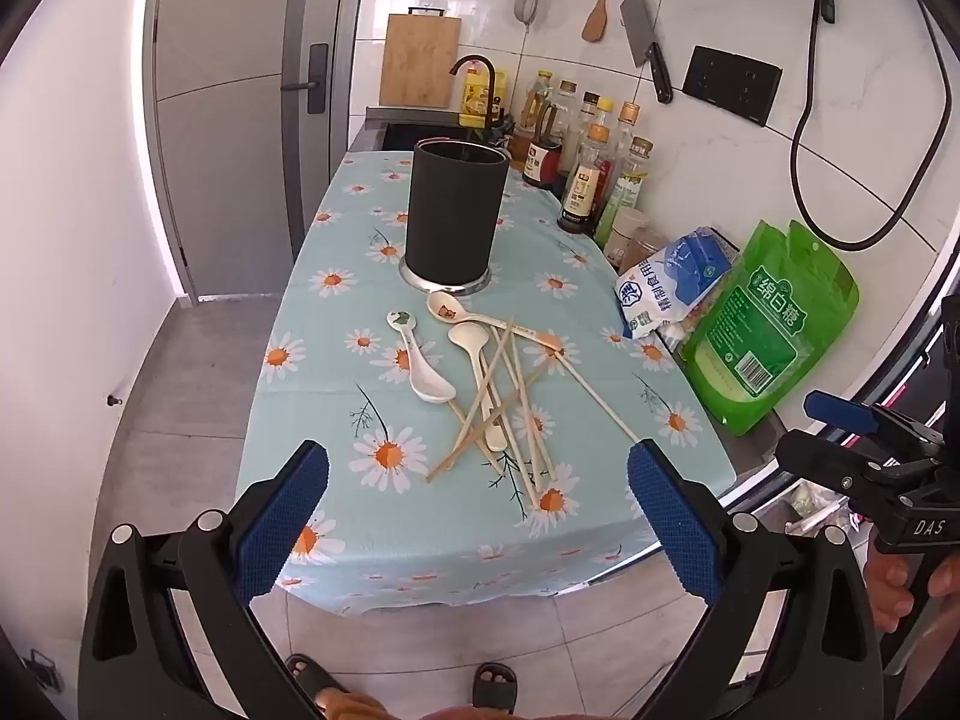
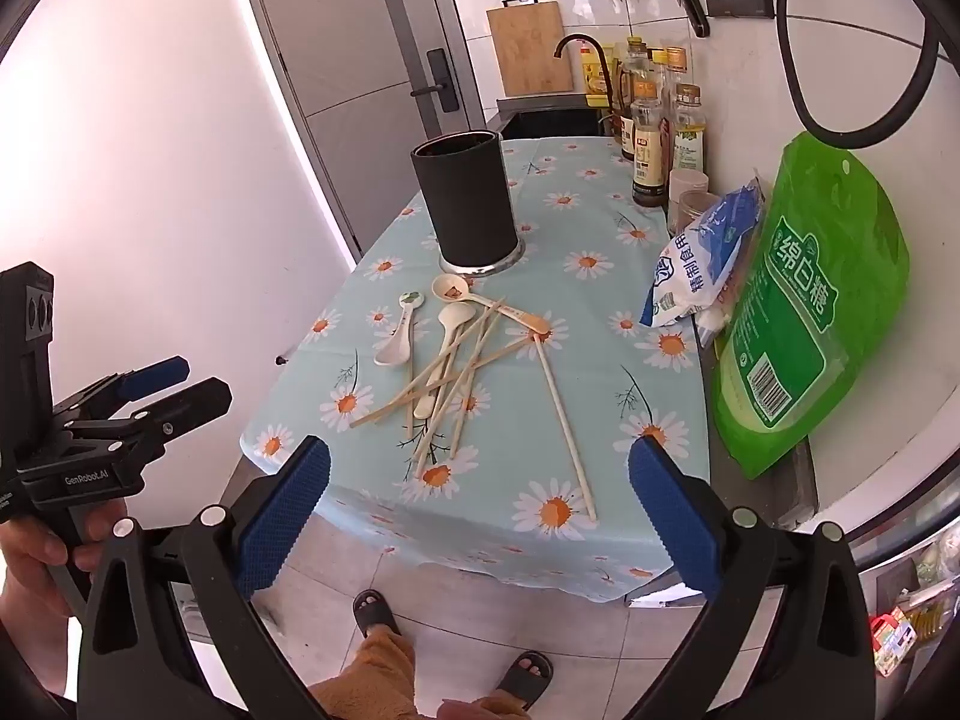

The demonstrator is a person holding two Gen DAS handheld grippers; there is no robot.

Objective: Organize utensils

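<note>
A black cylindrical utensil holder (image 1: 451,213) (image 2: 465,201) stands upright on the daisy tablecloth (image 1: 336,360) (image 2: 600,420). In front of it lie a white ceramic spoon (image 1: 420,360) (image 2: 399,333), a spoon with a picture in its bowl (image 1: 447,306) (image 2: 456,289), a cream spoon (image 1: 474,348) (image 2: 447,339) and several crossed wooden chopsticks (image 1: 510,402) (image 2: 456,384). One chopstick (image 2: 564,426) lies apart to the right. My left gripper (image 1: 477,516) is open and empty, before the table's near edge. My right gripper (image 2: 480,510) is open and empty there too, and shows at the right of the left wrist view (image 1: 852,420).
Sauce bottles (image 1: 585,180) (image 2: 651,138), a white-blue salt bag (image 1: 672,282) (image 2: 702,258) and a green sugar bag (image 1: 768,324) (image 2: 810,300) line the right wall. A sink with tap (image 1: 474,90) lies behind the holder. The person's sandalled feet (image 2: 375,606) are on the tiled floor.
</note>
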